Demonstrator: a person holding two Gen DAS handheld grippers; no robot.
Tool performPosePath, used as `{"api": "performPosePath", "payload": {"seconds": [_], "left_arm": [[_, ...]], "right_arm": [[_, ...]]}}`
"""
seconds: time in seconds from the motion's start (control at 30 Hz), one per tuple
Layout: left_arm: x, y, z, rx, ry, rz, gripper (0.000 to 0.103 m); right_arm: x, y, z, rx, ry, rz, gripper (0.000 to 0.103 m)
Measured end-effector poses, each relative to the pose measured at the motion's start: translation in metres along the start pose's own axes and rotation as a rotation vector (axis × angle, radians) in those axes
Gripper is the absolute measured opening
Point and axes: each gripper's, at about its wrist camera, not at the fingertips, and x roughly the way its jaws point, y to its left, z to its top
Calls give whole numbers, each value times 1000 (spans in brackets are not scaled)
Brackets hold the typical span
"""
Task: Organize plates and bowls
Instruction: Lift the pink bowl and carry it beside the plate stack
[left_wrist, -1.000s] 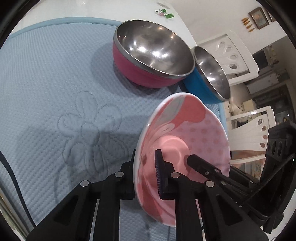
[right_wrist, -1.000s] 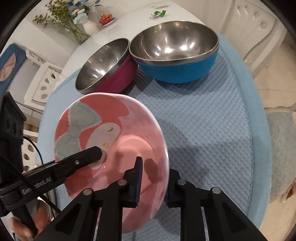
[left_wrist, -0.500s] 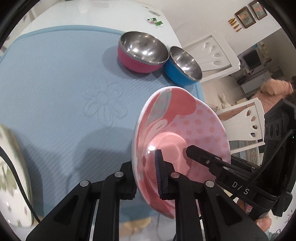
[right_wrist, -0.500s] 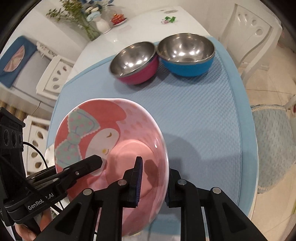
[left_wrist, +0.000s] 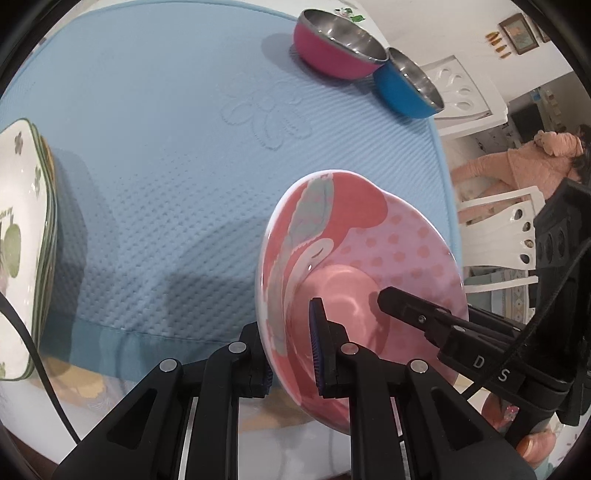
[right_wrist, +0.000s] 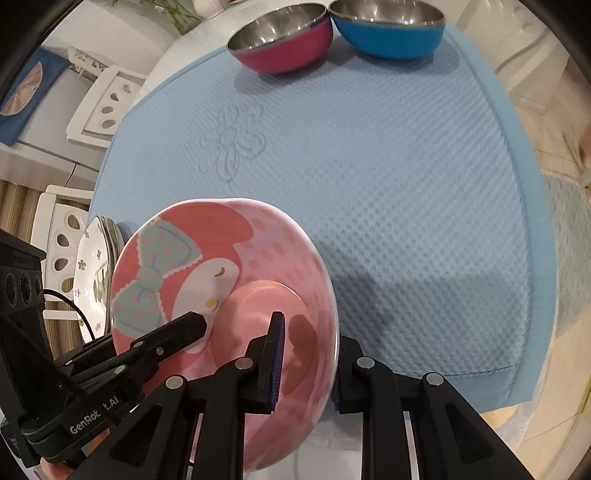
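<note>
A pink cartoon bowl (left_wrist: 369, 266) with a bow print is held in the air by both grippers, over the near edge of the blue mat (left_wrist: 166, 147). My left gripper (left_wrist: 291, 350) is shut on its left rim. My right gripper (right_wrist: 306, 362) is shut on its right rim; the bowl also shows in the right wrist view (right_wrist: 229, 295). A pink steel bowl (left_wrist: 336, 51) and a blue steel bowl (left_wrist: 406, 92) stand side by side at the mat's far edge. A stack of white floral plates (left_wrist: 22, 229) lies at the left.
White chairs (left_wrist: 498, 218) stand beside the table on the right, and a person in pink (left_wrist: 517, 166) is behind them. More white chairs (right_wrist: 103, 103) stand on the other side. The mat (right_wrist: 369, 184) has an embossed flower in its middle.
Both grippers have drawn the pink bowl back toward the near edge of the mat, away from the steel bowls. The plate stack has come into view at the left.
</note>
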Motion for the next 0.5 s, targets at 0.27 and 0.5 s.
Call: {"api": "performPosePath", "payload": {"seconds": [0.27, 0.5], "left_arm": [[-14, 14, -13, 19, -24, -17, 15], [-53, 14, -19, 105, -96, -36, 17]], "right_arm": [[-16, -11, 0, -9, 44, 33, 20], [-56, -19, -2, -45, 30, 106, 23]]}}
